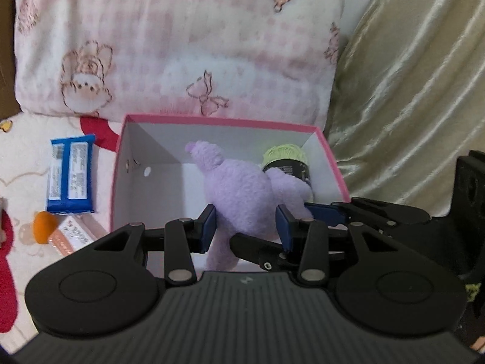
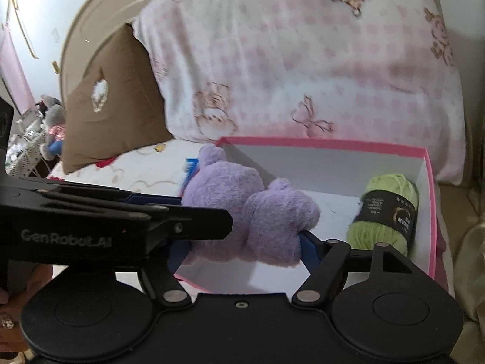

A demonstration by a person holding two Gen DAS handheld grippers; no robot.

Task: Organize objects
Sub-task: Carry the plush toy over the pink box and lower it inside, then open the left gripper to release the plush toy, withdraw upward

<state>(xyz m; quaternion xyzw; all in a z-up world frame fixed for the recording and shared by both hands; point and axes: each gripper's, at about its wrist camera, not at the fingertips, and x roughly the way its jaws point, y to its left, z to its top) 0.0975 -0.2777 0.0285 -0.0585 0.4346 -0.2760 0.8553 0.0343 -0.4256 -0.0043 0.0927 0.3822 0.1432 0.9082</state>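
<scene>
Two grippers share one purple plush (image 1: pixel 242 194), carrying it above the pink box (image 1: pixel 212 120) where green yarn (image 2: pixel 385 212) already lies. Left gripper (image 1: pixel 247 230) pinches its narrow middle; right gripper (image 2: pixel 242 242) clasps the lower body, pads sunk into fur. Soft, light, squashy, it should not slip or break, though loose limbs may flop. Grab the thick body.

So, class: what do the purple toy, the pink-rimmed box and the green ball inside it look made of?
Purple plush toy: fuzzy pile fabric, probably stuffed. Pink-rimmed box: likely matte cardboard, thin flat white walls. Green yarn ball: wound fibre strands, dark paper-like band.
</scene>
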